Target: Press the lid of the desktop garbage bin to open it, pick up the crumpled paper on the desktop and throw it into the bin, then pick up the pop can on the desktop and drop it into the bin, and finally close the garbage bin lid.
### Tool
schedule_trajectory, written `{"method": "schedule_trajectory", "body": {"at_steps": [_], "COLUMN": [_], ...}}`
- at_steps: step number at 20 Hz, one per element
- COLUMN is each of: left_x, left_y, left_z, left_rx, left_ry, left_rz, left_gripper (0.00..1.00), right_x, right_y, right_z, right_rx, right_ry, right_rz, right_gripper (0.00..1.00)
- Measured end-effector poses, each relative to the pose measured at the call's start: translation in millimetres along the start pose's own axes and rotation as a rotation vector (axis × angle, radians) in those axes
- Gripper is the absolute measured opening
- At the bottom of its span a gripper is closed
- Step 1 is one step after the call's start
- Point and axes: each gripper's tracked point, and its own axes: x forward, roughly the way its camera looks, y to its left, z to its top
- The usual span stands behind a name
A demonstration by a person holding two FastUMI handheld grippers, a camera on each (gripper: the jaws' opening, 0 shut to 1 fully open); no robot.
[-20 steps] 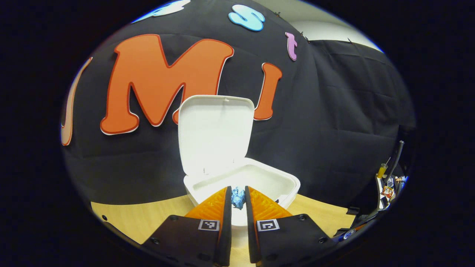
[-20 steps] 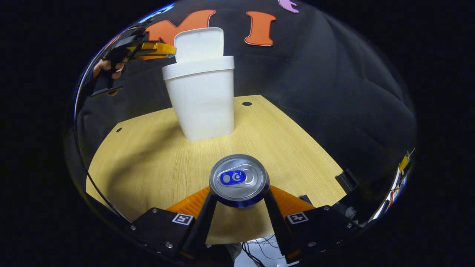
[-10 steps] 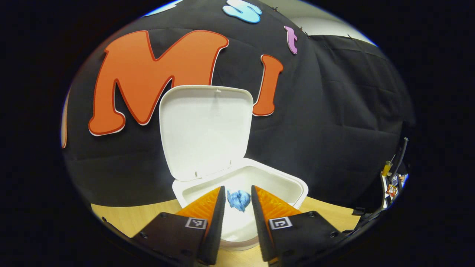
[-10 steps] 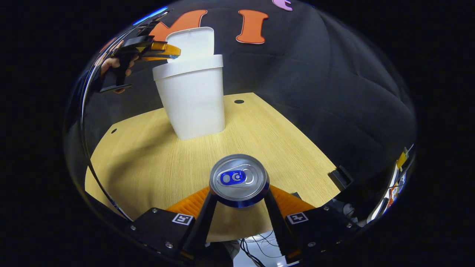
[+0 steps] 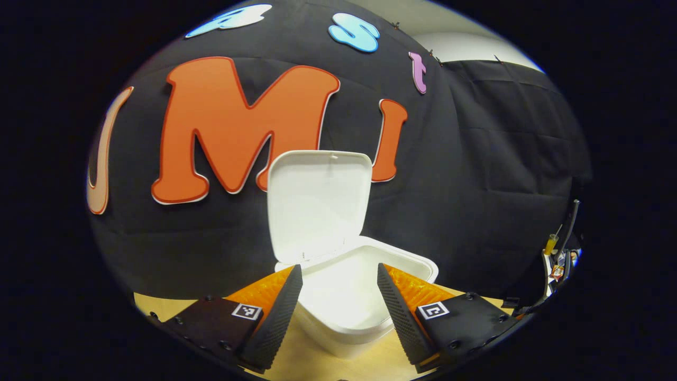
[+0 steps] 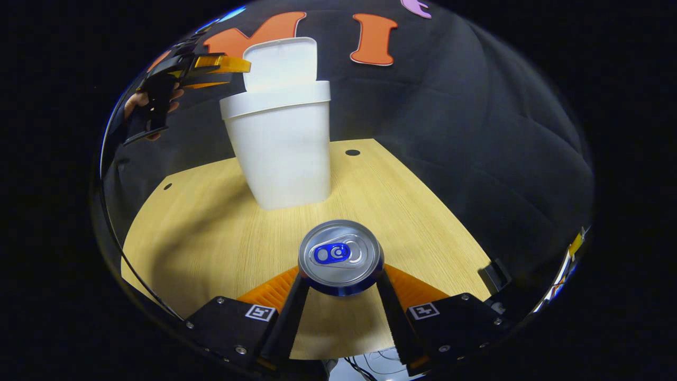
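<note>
In the left gripper view, the left gripper (image 5: 338, 288) sits at the bottom centre of the frame with its two fingers spread wide apart and nothing between them, poised just above the open mouth of the white plastic desktop garbage bin (image 5: 365, 323). The bin's white square lid (image 5: 317, 203) stands upright at the centre of the frame, hinged at the back edge of the rim, against the black cloth wall (image 5: 476, 174). The inside of the bin is washed out in bright white, so its contents cannot be made out. A strip of the light wooden tabletop (image 5: 317, 365) shows at the lower edge. In the right gripper view, the right gripper (image 6: 338, 280) at the bottom centre has both fingers pressed against the sides of a silver aluminium pop can with a blue pull tab (image 6: 339, 256), seen from above and standing upright. The bin (image 6: 283, 145) stands on the tabletop (image 6: 211, 238) in the upper centre of that frame, well apart from the can, lid (image 6: 280, 61) raised. At the upper left, the left gripper (image 6: 232, 66) hangs beside the bin's rim, held by a person's hand (image 6: 145, 103).
</note>
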Motion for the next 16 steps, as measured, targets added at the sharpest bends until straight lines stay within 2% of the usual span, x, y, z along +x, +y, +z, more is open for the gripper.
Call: {"method": "schedule_trajectory", "body": {"at_steps": [9,16], "left_x": [-101.0,-171.0], "left_y": [91.0,139.6], "left_z": [-27.7,-58.0], "left_rx": [-0.023,-0.03], "left_ry": [0.015,0.045], "left_rz": [0.214,0.365], "left_gripper": [0.95,0.95], "right_x": [18.7,21.1], "right_y": [39.1,69.6], "right_z": [24.3,39.1], "right_rx": [-0.108,-0.176], "right_ry": [-0.014,-0.021], "right_rz": [0.085,0.137], "right_gripper": [0.76,0.76]}}
